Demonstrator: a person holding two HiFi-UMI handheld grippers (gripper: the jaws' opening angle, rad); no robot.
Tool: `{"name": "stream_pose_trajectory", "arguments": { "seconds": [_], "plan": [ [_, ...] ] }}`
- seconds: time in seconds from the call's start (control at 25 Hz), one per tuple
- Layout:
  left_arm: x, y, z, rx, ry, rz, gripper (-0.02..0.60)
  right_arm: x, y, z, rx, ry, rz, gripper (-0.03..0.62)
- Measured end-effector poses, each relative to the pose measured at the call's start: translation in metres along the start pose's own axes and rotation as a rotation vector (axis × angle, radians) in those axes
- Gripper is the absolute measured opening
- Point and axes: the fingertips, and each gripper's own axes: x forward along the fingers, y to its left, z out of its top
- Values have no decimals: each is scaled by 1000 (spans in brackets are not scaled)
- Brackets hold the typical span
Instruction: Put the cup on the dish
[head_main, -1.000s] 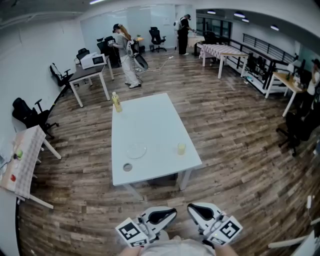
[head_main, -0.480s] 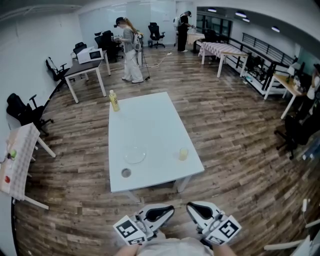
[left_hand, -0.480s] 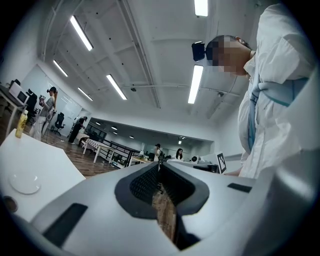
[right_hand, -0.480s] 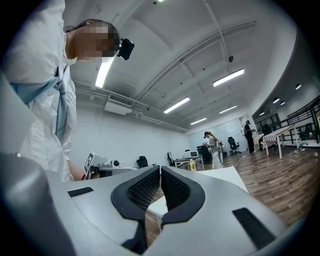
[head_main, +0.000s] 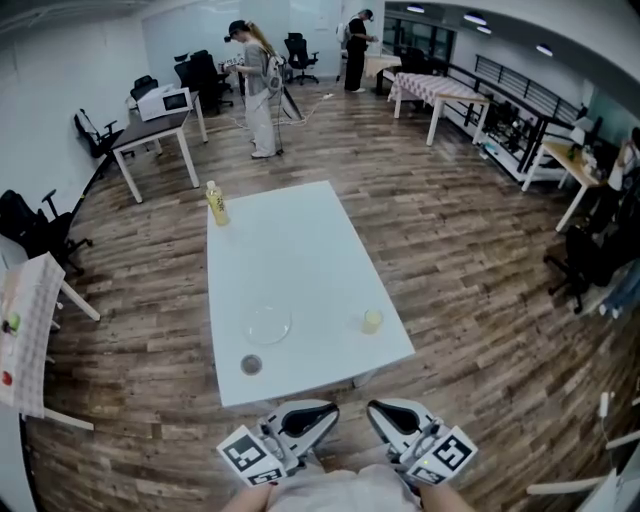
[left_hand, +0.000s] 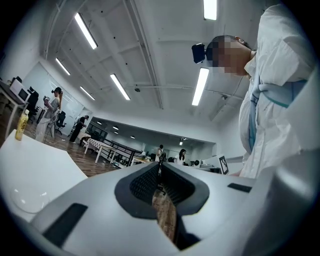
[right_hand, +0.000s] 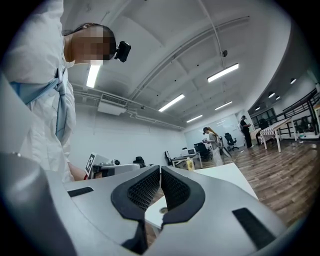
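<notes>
A small yellowish cup (head_main: 371, 320) stands near the right edge of the white table (head_main: 300, 250). A clear glass dish (head_main: 269, 325) lies left of it, about a hand's width from the front edge. Both grippers hang at the bottom of the head view, short of the table. My left gripper (head_main: 322, 412) is shut with nothing between its jaws. My right gripper (head_main: 377, 410) is shut and empty too. In the left gripper view the dish (left_hand: 24, 196) shows faintly on the tabletop at lower left.
A small round dark lid (head_main: 251, 364) lies at the table's front left. A yellow bottle (head_main: 216, 204) stands at the far left corner. Two people (head_main: 255, 90) stand by desks (head_main: 150, 135) at the back. Wooden floor surrounds the table.
The table with cup and dish has slid nearer and lower in the head view. Both grippers have stayed shut at the bottom of the view.
</notes>
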Motion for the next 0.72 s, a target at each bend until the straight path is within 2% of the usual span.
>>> {"name": "stream_pose_trajectory", "arguments": {
  "seconds": [0.32, 0.56, 0.72],
  "plan": [
    [-10, 54, 12, -12, 21, -9, 20, 52, -23, 0, -7, 27, -29, 32],
    [-21, 94, 27, -8, 22, -50, 20, 90, -28, 6, -24, 28, -72, 32],
    [-18, 106, 34, -24, 19, -87, 20, 103, -35, 13, -28, 9, -111, 32]
  ]
}}
